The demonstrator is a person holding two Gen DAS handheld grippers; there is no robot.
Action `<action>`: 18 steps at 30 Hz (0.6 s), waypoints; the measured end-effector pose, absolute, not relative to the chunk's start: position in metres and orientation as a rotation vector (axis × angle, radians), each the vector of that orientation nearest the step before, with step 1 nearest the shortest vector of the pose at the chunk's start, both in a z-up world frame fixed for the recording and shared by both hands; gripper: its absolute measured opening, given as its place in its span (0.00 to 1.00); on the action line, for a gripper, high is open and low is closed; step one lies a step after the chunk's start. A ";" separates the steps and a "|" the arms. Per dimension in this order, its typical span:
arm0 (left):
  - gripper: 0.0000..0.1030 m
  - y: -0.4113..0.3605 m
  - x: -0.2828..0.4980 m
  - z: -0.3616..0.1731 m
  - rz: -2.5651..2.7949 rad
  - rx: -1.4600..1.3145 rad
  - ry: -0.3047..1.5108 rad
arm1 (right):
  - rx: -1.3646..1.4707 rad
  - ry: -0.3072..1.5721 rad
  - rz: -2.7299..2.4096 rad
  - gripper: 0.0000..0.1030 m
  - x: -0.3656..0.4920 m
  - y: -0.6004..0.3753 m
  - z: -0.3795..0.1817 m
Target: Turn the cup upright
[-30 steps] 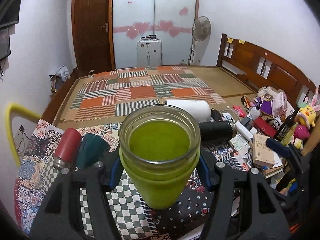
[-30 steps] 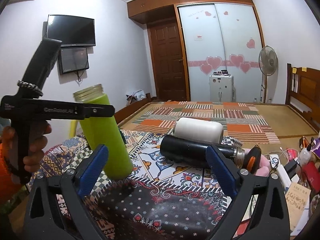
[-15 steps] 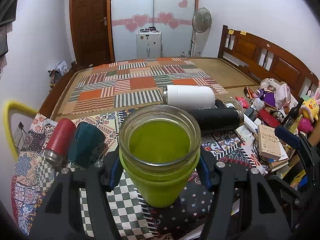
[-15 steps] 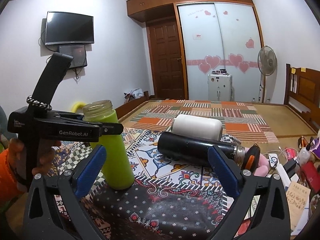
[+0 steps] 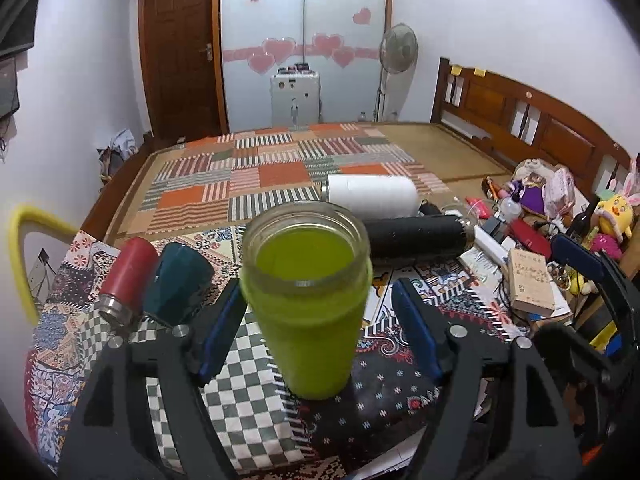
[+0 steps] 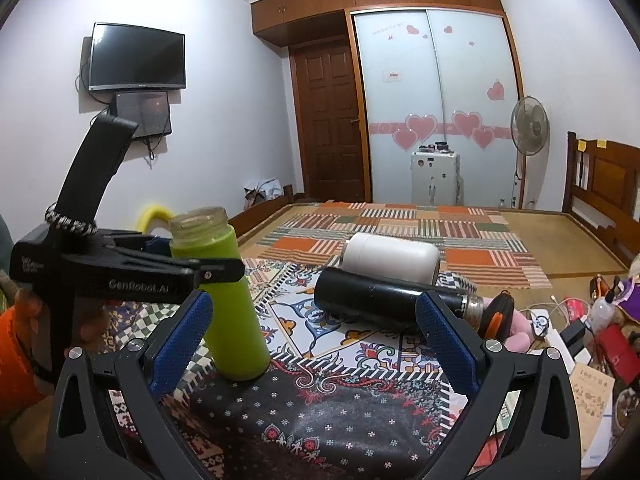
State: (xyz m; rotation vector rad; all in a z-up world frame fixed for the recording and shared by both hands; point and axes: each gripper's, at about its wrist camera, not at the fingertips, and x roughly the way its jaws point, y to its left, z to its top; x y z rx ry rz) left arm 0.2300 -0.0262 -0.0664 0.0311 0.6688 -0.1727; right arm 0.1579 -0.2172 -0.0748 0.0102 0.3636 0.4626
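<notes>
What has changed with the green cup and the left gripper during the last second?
The left gripper lowered the green cup onto the cloth, where it now stands upright, and then opened: both blue pads are clear of the cup. The right gripper stayed open and empty. The white, black, red and teal cups stayed lying on their sides.

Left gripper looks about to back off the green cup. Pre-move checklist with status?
1. Green cup upright, mouth up: ok.
2. Cup base on the cloth: ok.
3. Left gripper open, pads off the cup: ok in the left wrist view.
4. Right gripper open and holding nothing: ok.
5. Black bottle apart from the cup: ok.
6. Space behind the left gripper: cannot tell.
</notes>
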 end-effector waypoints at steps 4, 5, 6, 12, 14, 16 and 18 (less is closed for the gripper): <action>0.72 -0.020 0.198 -0.051 -0.141 0.020 0.595 | 0.007 0.327 0.457 0.99 0.141 -0.217 -0.059; 0.72 -0.018 0.188 -0.047 -0.133 0.015 0.570 | 0.007 0.319 0.455 0.99 0.137 -0.217 -0.055; 0.72 -0.016 0.179 -0.042 -0.128 0.010 0.548 | 0.009 0.311 0.453 0.99 0.133 -0.216 -0.052; 0.72 -0.007 0.122 -0.017 -0.072 0.004 0.402 | 0.026 0.262 0.438 0.99 0.105 -0.213 -0.029; 0.73 -0.005 0.102 -0.011 -0.054 0.005 0.349 | 0.030 0.245 0.427 0.99 0.097 -0.211 -0.023; 0.73 -0.005 0.084 -0.006 -0.043 0.004 0.303 | 0.033 0.222 0.417 0.99 0.086 -0.208 -0.016; 0.73 -0.005 0.072 -0.002 -0.035 0.005 0.271 | 0.038 0.205 0.409 0.99 0.079 -0.206 -0.013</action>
